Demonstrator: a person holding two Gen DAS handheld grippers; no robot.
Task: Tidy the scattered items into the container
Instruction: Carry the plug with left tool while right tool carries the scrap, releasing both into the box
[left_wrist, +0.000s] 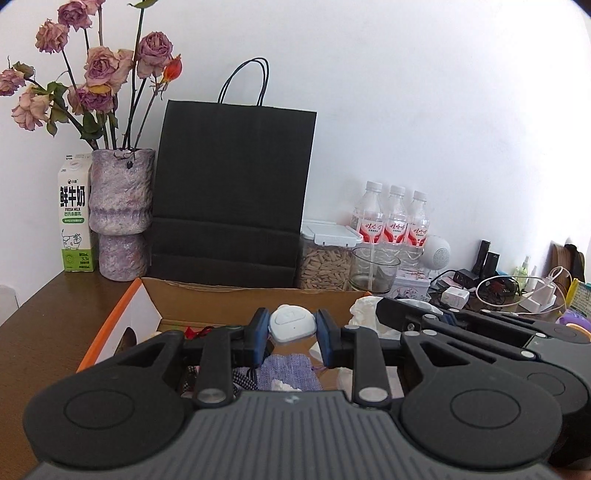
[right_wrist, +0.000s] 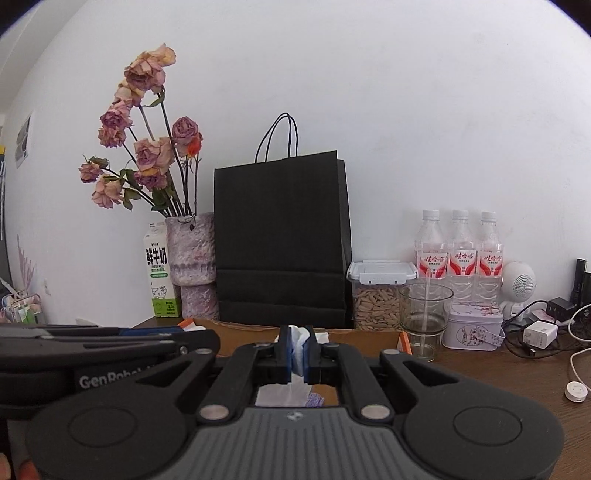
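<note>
A cardboard box (left_wrist: 221, 299) with an orange-edged flap sits on the brown table; cloth and small items lie inside it. My left gripper (left_wrist: 292, 326) is shut on a small white rounded device (left_wrist: 291, 325) and holds it above the box. My right gripper (right_wrist: 297, 350) is shut on a crumpled white tissue (right_wrist: 298, 338) over the same box (right_wrist: 243, 334). The right gripper also shows in the left wrist view (left_wrist: 436, 321), at the box's right side, with the tissue (left_wrist: 364, 312) at its tip.
A black paper bag (left_wrist: 232, 192) stands behind the box. A vase of dried roses (left_wrist: 120, 214) and a milk carton (left_wrist: 75, 218) stand to the left. A seed jar (left_wrist: 327, 258), glass cup (left_wrist: 373, 271), water bottles (left_wrist: 395, 218), tin, chargers and cables (right_wrist: 535, 332) lie to the right.
</note>
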